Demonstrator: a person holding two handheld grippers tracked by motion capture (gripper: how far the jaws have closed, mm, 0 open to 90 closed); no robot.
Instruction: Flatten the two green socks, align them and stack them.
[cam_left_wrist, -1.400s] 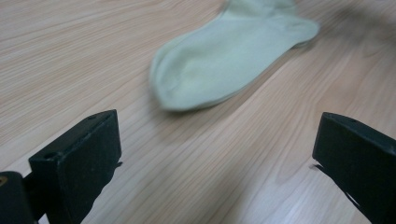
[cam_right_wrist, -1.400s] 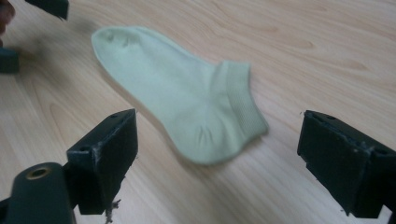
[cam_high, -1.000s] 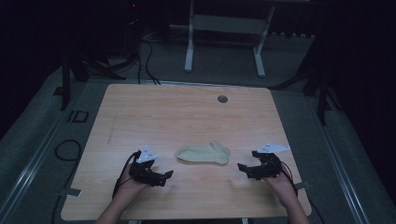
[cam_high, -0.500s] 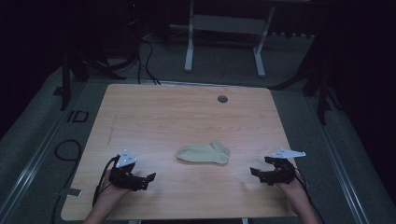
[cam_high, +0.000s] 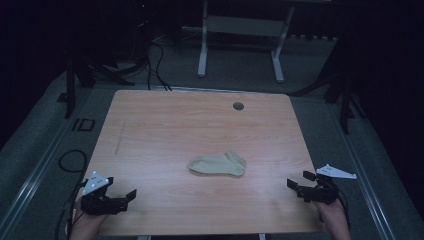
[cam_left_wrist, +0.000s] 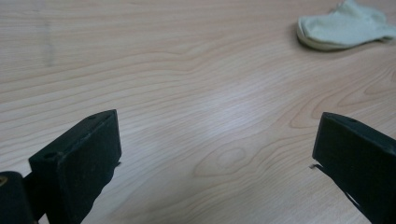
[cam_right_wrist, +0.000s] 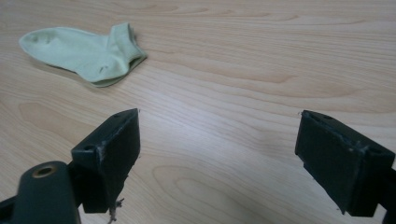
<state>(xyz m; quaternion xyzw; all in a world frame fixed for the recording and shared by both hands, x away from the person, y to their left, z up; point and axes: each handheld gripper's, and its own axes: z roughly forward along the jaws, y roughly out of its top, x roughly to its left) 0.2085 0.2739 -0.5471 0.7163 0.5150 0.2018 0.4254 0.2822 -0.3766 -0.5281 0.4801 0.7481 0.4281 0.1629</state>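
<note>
Sock (cam_high: 218, 164): one pale green ankle sock, lying flat near the middle of the wooden table (cam_high: 165, 125), toe toward the person's left, cuff toward the right. No brand, label or writing can be read on it or anywhere else. One round dark grommet (cam_high: 238, 106) sits near the table's far edge. Two grippers: the left gripper (cam_high: 131, 194) at the near left corner, the right gripper (cam_high: 295, 181) near the right edge, both with jaws spread wide and empty (bare wood between them). Since half a second ago both have drawn farther outward from the sock, which has not moved.
</note>
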